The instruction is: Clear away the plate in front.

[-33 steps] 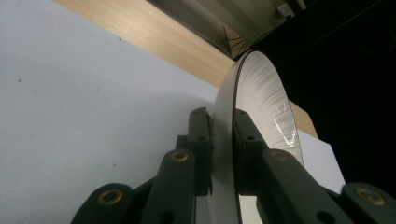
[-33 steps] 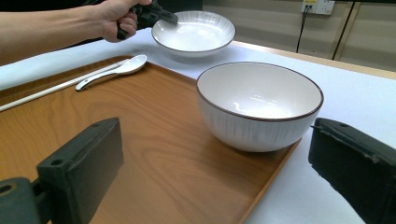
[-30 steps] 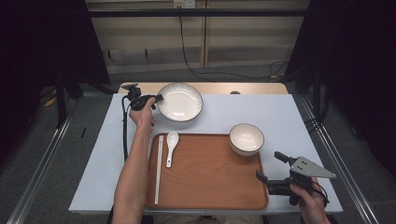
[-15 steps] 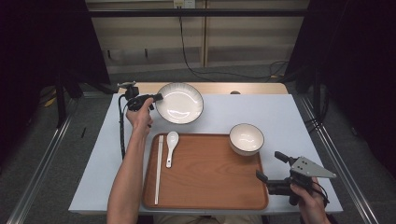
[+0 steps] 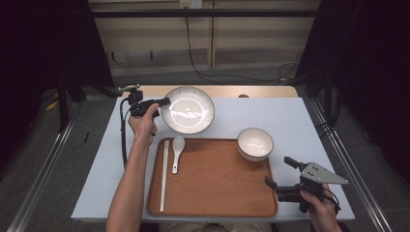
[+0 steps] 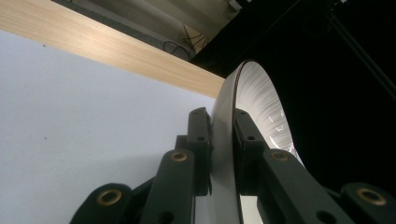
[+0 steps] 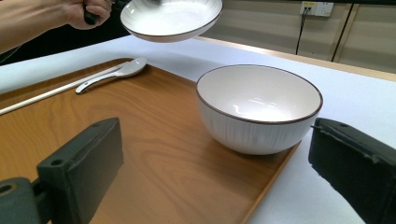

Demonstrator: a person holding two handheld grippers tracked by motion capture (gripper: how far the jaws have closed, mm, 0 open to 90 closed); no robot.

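Tray (image 5: 217, 188) at the near middle of the worktop (image 5: 300, 116). On the tray's left part, chopsticks (image 5: 164, 175) lying lengthwise by the left rim, with a spoon (image 5: 177, 151) just right of them, toward the far edge. Bowl (image 5: 255, 143) on the tray's far right corner, overhanging the rim. Plate (image 5: 187, 109) beyond the tray's far left part, lifted off the worktop, clamped at its left rim by the left gripper (image 5: 162, 102). Right gripper (image 5: 279, 171) off the tray's near right corner, well apart from the bowl.
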